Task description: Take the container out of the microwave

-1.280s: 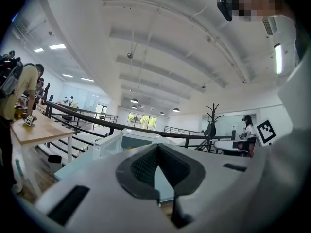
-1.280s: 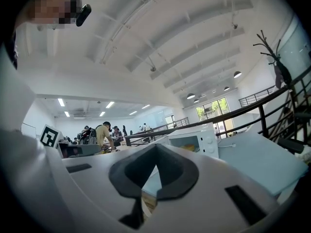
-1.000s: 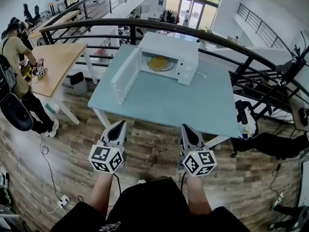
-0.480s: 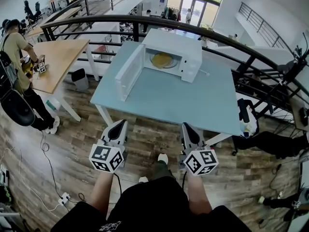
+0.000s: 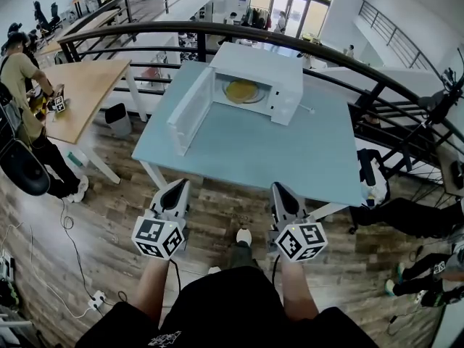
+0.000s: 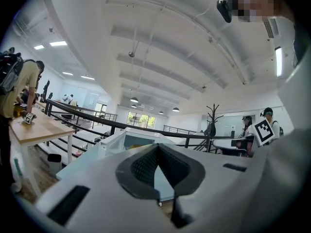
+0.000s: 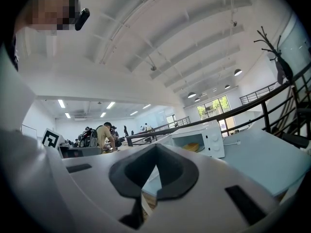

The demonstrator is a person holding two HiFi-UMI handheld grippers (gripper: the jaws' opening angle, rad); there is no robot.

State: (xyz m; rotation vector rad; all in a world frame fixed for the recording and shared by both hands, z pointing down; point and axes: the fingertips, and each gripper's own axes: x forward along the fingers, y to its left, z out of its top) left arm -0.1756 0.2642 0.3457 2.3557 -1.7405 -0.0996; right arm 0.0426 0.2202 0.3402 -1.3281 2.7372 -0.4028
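— Where's the container [image 5: 241, 90]?
— Inside the microwave [image 5: 261, 60], its door [image 5: 190, 111] swung open, far across the counter [image 5: 290, 151].
— Anything held?
— No. Left tool [image 5: 176, 188] and right tool [image 5: 281, 191] are both closed, empty, short of the counter's near edge.

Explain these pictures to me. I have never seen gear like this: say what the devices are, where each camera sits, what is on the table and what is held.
No robot here: a person holds a hand-held gripper in each hand, the left gripper and the right gripper. The marker cube on each is part of it. The head view looks down from the person's head; each gripper view looks along that gripper's own jaws. Both pairs of jaws are closed with nothing between them. On the blue table stands a white microwave, its door swung open. Inside lies a yellowish container. Both grippers are short of the table, so nothing is held.
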